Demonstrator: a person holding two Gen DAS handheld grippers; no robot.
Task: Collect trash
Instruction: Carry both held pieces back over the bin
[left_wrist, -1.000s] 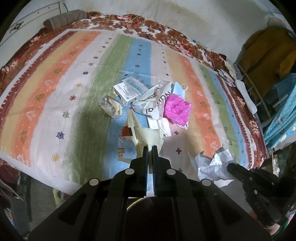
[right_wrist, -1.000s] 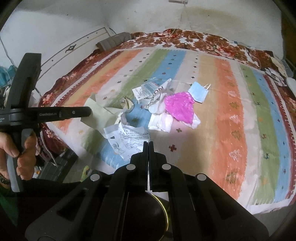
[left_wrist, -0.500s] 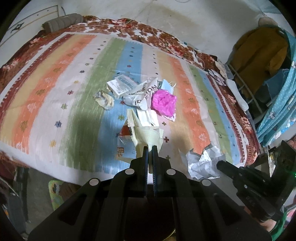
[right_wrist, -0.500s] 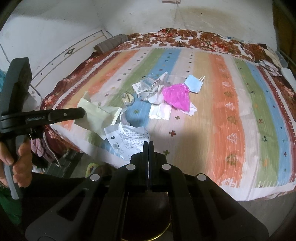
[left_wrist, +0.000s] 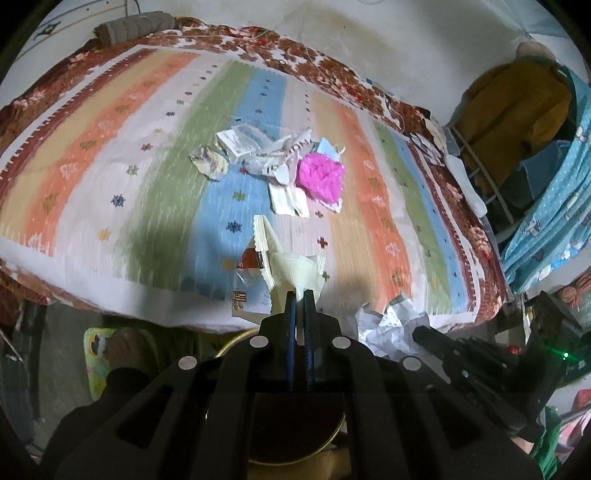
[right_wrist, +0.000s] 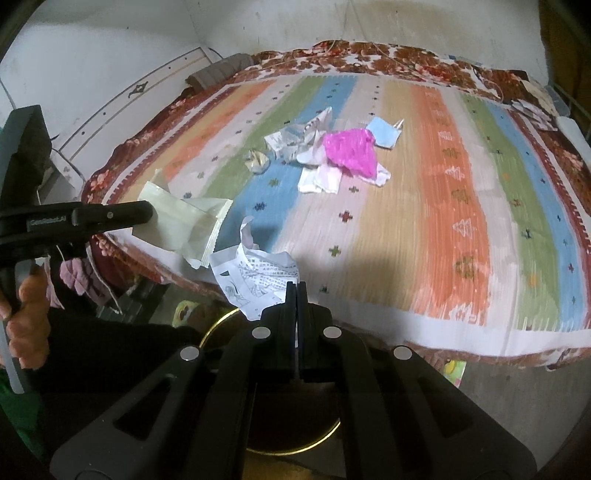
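The left tool (left_wrist: 299, 295) is clamped on a cream wrapper (left_wrist: 295, 271), the right tool (right_wrist: 296, 288) on crumpled printed paper (right_wrist: 258, 277). More trash (right_wrist: 332, 151) lies far on the striped bed (right_wrist: 461, 221).

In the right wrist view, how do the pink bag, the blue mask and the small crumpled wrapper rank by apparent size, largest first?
1. pink bag, clearly the largest.
2. blue mask.
3. crumpled wrapper, slightly smaller than the mask; these two look close, so this order is less sure.
All three lie at similar distance on the bed.
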